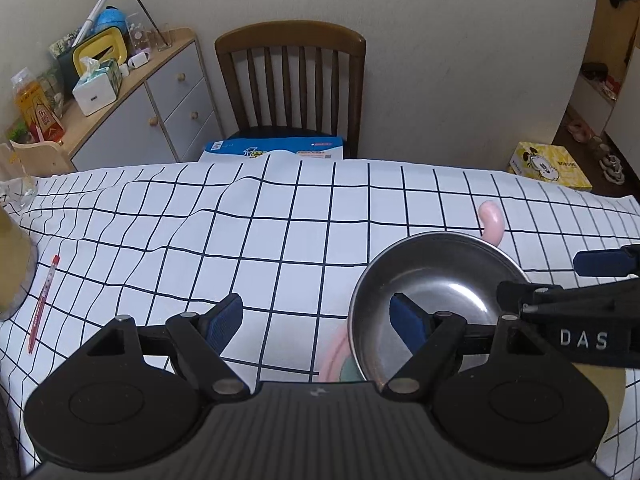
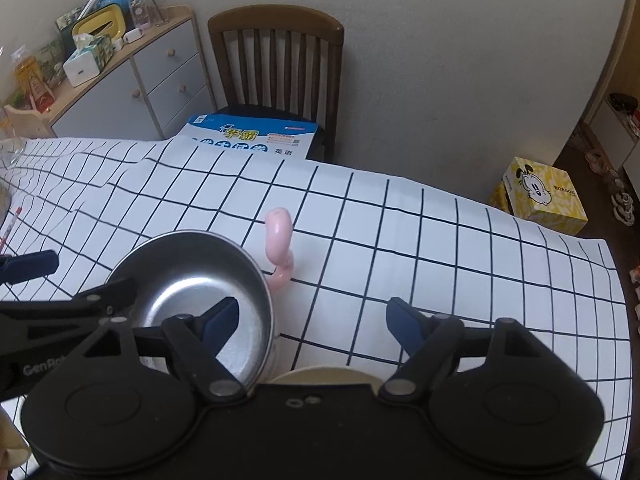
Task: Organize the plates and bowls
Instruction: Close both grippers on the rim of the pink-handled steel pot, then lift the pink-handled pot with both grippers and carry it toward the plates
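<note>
We hold both tools tilted steeply down over the bench [image 1: 280,240], side by side at the steel bowl [image 1: 432,304]. Our left tool [image 1: 320,318] stands wide apart, gripping nothing: its right finger [image 1: 406,320] hangs over the bowl, the other over bare cloth left of it. Our right tool [image 2: 310,320] is also wide, its pads clear of everything: its left finger [image 2: 220,320] over the bowl, the other right of it. A pink plate [image 1: 334,356] peeks out under the bowl's left side; a cream plate [image 2: 320,374] lies just right of the bowl.
</note>
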Demonstrator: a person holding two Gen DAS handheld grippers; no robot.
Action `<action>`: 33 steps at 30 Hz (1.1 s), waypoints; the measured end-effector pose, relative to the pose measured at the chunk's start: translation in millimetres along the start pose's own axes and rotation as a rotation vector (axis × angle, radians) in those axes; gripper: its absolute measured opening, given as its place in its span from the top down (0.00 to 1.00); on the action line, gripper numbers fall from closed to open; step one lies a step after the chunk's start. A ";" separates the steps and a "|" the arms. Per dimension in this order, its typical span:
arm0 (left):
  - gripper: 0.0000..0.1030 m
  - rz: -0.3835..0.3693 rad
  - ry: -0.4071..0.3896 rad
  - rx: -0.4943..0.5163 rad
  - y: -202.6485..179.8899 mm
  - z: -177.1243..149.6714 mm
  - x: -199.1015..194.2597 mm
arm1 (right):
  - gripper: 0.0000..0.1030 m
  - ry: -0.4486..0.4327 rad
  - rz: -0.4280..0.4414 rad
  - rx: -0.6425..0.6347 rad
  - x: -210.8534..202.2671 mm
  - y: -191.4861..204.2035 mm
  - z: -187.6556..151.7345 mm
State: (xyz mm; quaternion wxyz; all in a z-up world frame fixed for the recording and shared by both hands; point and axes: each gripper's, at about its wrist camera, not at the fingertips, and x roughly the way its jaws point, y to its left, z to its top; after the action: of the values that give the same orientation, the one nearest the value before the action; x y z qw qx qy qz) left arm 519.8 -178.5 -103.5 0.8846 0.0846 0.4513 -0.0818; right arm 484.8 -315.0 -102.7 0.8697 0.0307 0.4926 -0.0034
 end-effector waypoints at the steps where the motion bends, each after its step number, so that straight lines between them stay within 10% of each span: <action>1: 0.22 0.001 0.004 0.001 -0.6 -0.1 1.9 | 0.24 0.003 0.001 -0.005 1.6 0.7 -0.5; 11: 0.23 -0.012 0.034 -0.015 -0.6 2.4 18.0 | 0.45 0.034 0.003 -0.023 15.0 3.0 -2.9; 19: 0.66 -0.034 0.069 -0.029 -4.6 5.9 27.9 | 0.66 0.048 0.029 -0.029 18.5 6.7 -4.5; 33: 0.84 -0.044 0.088 -0.018 -14.1 5.6 27.6 | 0.93 0.042 0.047 -0.037 15.7 18.0 -7.0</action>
State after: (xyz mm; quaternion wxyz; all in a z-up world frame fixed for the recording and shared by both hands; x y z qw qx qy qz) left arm 537.1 -195.3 -123.8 0.8627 0.0702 0.4921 -0.0933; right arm 487.5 -296.3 -118.9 0.8595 0.0260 0.5098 0.0268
